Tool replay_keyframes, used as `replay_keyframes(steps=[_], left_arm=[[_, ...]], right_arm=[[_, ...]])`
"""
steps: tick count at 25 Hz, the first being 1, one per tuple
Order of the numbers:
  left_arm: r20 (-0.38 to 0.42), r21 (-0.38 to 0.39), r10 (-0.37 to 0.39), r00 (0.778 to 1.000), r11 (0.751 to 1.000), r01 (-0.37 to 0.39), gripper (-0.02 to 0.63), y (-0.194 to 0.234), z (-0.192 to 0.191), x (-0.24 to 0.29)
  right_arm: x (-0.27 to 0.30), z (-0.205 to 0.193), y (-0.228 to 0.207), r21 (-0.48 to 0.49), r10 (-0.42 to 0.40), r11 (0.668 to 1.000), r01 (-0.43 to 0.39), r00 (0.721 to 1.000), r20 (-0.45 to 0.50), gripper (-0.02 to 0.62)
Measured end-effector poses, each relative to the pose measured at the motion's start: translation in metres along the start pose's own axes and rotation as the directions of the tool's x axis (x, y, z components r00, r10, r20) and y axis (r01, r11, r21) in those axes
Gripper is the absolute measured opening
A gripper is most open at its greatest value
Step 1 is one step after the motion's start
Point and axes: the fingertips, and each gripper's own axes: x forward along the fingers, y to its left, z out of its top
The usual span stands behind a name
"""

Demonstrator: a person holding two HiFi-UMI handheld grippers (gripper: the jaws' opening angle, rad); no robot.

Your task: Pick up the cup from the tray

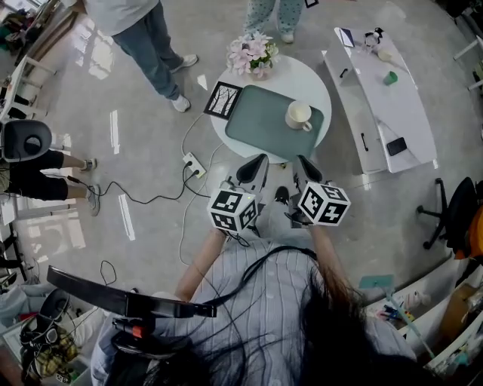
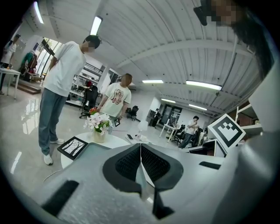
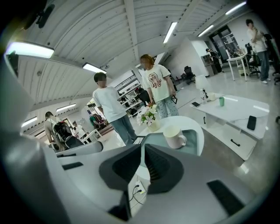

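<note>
Looked down on a pale floor [image 1: 151, 98] with two white benches. Showed at right a long bench [image 1: 407, 113] bearing a dark phone [image 1: 396, 146] and a small green cup [image 1: 389, 78]. Showed at centre a round bench [image 1: 306, 75], with two people standing on its far side: one in jeans [image 1: 151, 38] and one in patterned trousers [image 1: 272, 15].

Carried on the round bench a grey-green tray [image 1: 260, 124], a vase of pink and white flowers [image 1: 253, 54] by the tray's far edge, and a framed picture [image 1: 223, 99] just beside its left edge. Held in the tray only the cream cup [image 1: 298, 114], upright near the right far corner, handle turned rightward.

Had the left hand-held gripper [image 2: 140, 148] closed, pads meeting, nothing between them. Had the right hand-held gripper [image 3: 143, 148] closed and empty too, aimed toward the tray, cup ahead and well apart. Poised both short of the round bench's near edge.
</note>
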Motion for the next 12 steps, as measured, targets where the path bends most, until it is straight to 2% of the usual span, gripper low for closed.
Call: replay_keyframes(steps=[7,12], left_arm=[[-0.027,0.01,0.042,0.999,0.999,-0.042,0.015,0.004,0.003,0.044],[-0.049,0.011,0.07,0.996,0.997,-0.07,0.015,0.004,0.005,0.066]], right_arm=[[0.029,0.016,-0.028,-0.079,0.049,0.995,-0.053,0.998,-0.045,0.044],[0.043,0.027,-0.051,-0.081,0.069,0.994,-0.075,0.995,-0.071,0.044]])
